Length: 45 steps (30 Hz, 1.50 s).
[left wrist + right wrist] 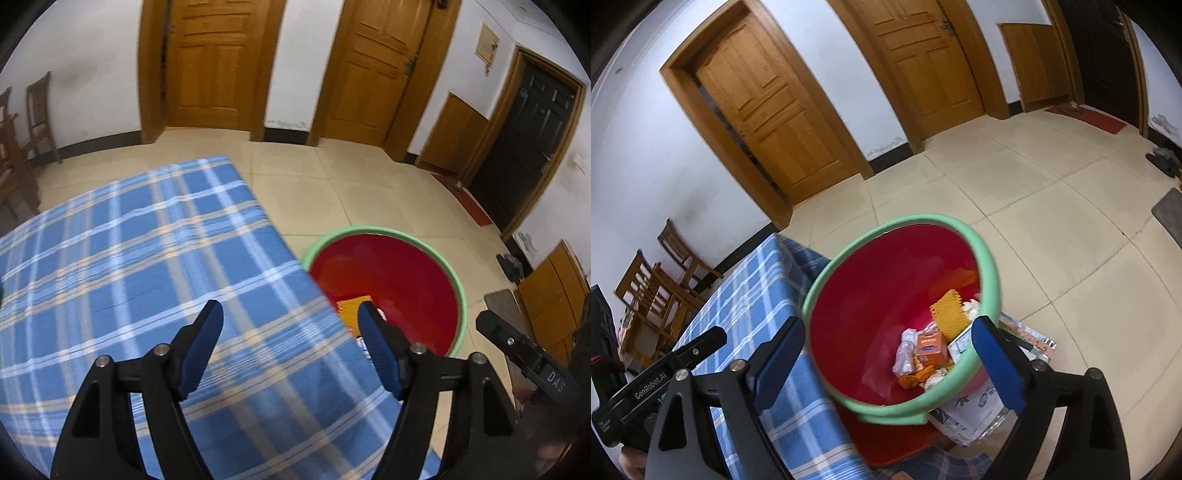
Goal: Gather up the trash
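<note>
Red plastic with a green rim: the bin [886, 295] stands on the tiled floor [1052, 229] just beside the corner of the table, which is draped in a blue checked cloth [147, 258]. Trash [931, 350] already lies at the bottom of the bin (an orange carton, a yellow ridged packet, crumpled plastic and paper). More litter, a white printed bag [975, 413], sits on the floor against the bin's near side, partly hidden under its rim.

Both tongs are spread wide and hold nothing. The left gripper [291, 317] hangs over the cloth near the table edge; the right gripper [890, 332] frames the bin's mouth.

Everything in sight looks light and easily crushed. The bag seems soft and slippery, best pinched at a loose fold or corner. Beyond the bin the floor lies open, but between bin and table edge the room is tight, and the rim overhangs the bag.
</note>
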Tool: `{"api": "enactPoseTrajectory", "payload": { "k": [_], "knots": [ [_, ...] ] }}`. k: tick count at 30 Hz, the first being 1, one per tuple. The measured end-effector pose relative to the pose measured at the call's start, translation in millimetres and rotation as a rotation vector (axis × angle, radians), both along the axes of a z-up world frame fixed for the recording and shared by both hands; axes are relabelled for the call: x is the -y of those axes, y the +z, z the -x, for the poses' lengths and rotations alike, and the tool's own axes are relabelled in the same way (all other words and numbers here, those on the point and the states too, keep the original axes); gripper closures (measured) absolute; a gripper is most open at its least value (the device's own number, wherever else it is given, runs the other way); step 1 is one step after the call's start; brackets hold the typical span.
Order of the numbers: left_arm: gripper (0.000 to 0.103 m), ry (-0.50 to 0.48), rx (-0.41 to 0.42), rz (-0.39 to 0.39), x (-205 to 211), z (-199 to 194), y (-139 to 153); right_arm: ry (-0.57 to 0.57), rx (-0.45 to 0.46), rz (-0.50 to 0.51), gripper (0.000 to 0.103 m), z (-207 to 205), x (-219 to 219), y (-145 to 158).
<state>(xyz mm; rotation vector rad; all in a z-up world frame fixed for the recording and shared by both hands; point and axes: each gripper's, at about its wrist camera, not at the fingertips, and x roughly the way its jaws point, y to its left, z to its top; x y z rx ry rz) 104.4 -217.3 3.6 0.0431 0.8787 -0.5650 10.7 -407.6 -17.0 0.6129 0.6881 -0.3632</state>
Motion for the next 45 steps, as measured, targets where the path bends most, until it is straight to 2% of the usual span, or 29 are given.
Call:
{"api": "enactPoseTrajectory", "payload": {
  "k": [13,23,30,45],
  "knots": [
    [0.021,0.198,0.039,-0.018,-90.0,17.4,20.5,0.142,0.031,0.040,0.002,-10.4,-66.0,21.7],
    [0.020,0.318,0.070,-0.020,-140.0,37.3,24.3,0.236,0.037,0.094,0.001,-14.2,-111.6,31.3],
    [0.020,0.382,0.080,-0.016,-164.7,50.9,23.0,0.284,0.036,0.141,0.001,-14.5,-140.2,30.4],
    [0.020,0.500,0.080,-0.065,-201.8,64.6,4.0,0.358,0.012,0.219,0.001,-14.3,-179.0,20.4]
  ]
}}
